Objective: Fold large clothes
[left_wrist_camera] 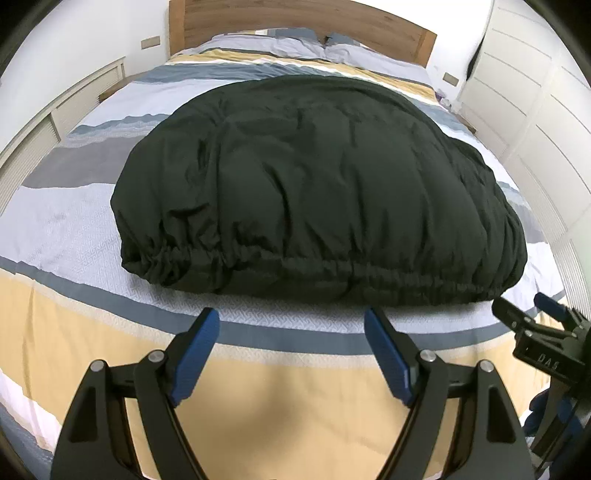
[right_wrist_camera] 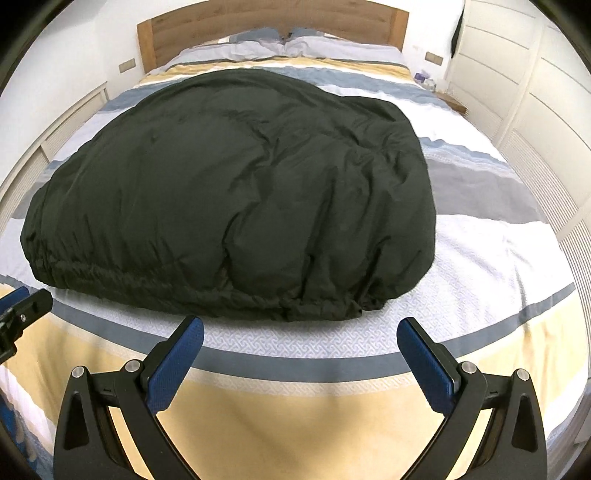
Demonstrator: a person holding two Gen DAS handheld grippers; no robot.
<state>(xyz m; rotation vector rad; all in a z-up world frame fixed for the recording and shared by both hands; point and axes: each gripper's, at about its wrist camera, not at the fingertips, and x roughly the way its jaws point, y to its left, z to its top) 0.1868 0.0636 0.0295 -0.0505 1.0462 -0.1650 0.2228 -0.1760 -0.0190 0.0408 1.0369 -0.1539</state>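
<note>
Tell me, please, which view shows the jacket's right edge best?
The right wrist view: the jacket's right edge lies clear against the bedspread there, well inside the picture. The left wrist view shows the jacket too, but that edge sits far right, more warped.

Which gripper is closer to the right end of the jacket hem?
The right gripper: it faces that hem end of the black jacket; the left gripper faces the middle.

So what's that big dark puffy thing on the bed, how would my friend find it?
Start at the wide bed with the wooden headboard and the striped cover in blue, grey, yellow and white. Lying across its middle is a big dark padded jacket, just beyond both open claws. It is the only plain dark thing there, puffy, with a gathered, scrunched hem along its near edge.
</note>
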